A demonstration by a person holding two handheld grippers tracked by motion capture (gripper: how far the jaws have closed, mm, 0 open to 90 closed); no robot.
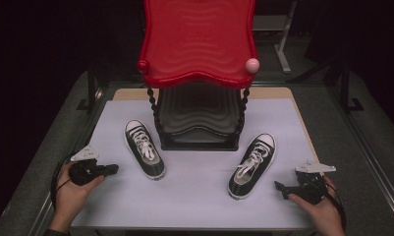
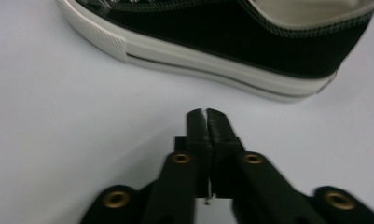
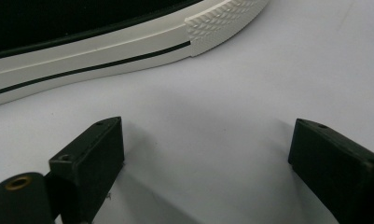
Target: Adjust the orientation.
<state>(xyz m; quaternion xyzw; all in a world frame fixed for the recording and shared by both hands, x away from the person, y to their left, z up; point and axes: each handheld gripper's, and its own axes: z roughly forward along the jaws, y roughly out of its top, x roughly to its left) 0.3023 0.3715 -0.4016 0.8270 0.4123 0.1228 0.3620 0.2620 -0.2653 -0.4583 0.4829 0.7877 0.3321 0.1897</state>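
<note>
Nearest to us, both hands rest low at the near edge of the counter [image 1: 194, 196], each wrapped around its tool with the jaws pointing inward toward the middle. Our left gripper [image 1: 113, 168] has its jaws pressed fully together on nothing, tips level and aimed at the side of the left shoe [image 1: 144, 155], which lies just right of it with its toe toward us. Our right gripper [image 1: 279, 187] has its jaws spread wide and empty, low over the counter and aimed at the right shoe [image 1: 252, 164], just left of it, toe also toward us. In the left gripper view the shoe's white sole runs just beyond the meeting tips; in the right gripper view the ribbed toe cap sits beyond and to one side of the gap. We judge the main risk on the left: jaws this tight would only shove the shoe sideways rather than take it. On the right, a low approach could catch the rubber sole and slide or spin the shoe. Farther off, the red shoe rack [image 1: 198, 44] stands behind both shoes, and a pushed shoe could knock its base.
</note>
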